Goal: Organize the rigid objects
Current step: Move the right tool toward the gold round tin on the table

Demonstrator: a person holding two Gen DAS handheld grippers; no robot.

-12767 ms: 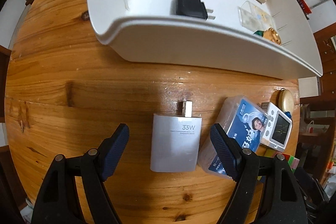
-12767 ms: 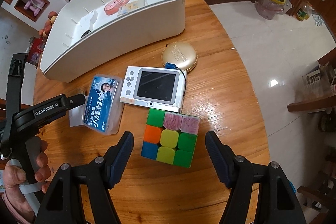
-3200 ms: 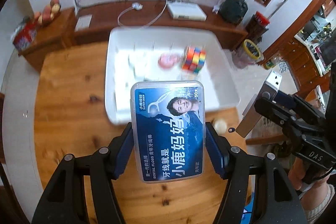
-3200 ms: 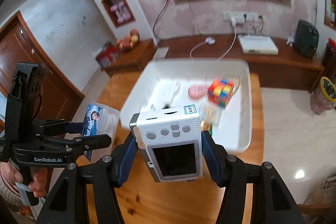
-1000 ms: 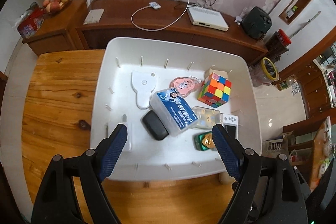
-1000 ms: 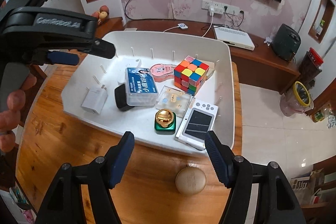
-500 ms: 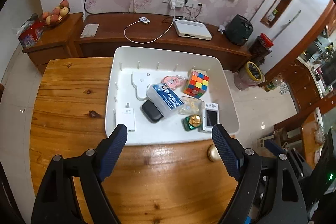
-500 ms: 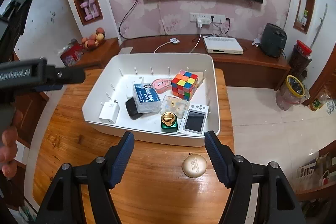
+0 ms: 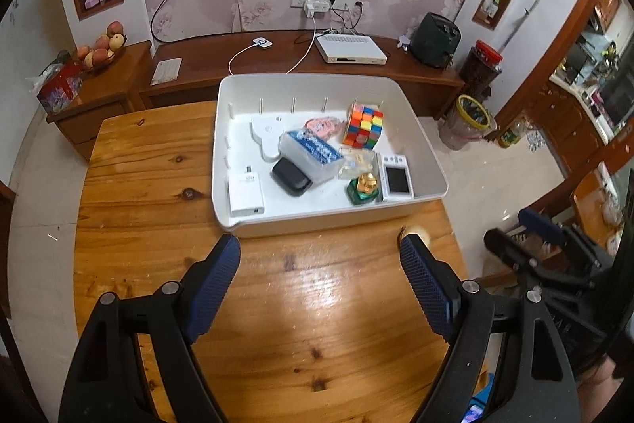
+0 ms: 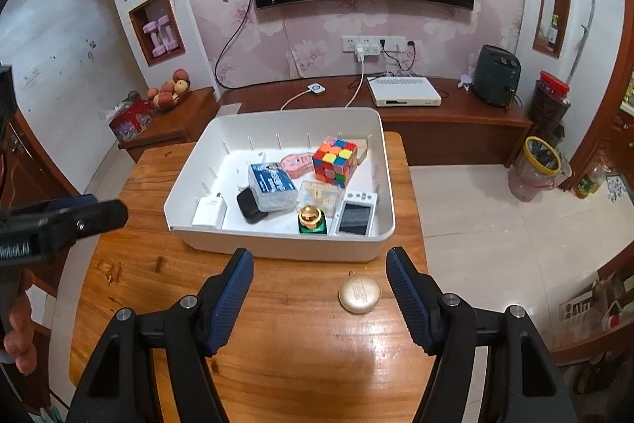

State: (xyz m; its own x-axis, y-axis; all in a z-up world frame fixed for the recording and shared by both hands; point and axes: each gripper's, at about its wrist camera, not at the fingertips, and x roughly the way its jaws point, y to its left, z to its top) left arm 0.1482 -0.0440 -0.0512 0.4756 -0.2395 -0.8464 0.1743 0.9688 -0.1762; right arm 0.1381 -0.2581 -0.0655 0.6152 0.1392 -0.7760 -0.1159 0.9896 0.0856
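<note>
One gold compact (image 10: 359,295) lies outside the white bin (image 10: 277,246).

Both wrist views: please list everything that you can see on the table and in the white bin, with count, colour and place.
bin: 1, white, on the table's far half
cube: 1, multicoloured, bin's far right
floss box: 1, blue label, bin's middle
black case: 1, black, beside the floss box
charger: 1, white, bin's near left corner
camera: 1, white with dark screen, bin's near right
gold ornament: 1, gold on green base, left of the camera
clear box: 1, transparent, behind the ornament
pink item: 1, pink, left of the cube
round case: 1, gold, on the table outside the bin
table: 1, brown wood
left gripper: 1, black and blue, jaws open, empty
right gripper: 1, black and blue, jaws open, empty
</note>
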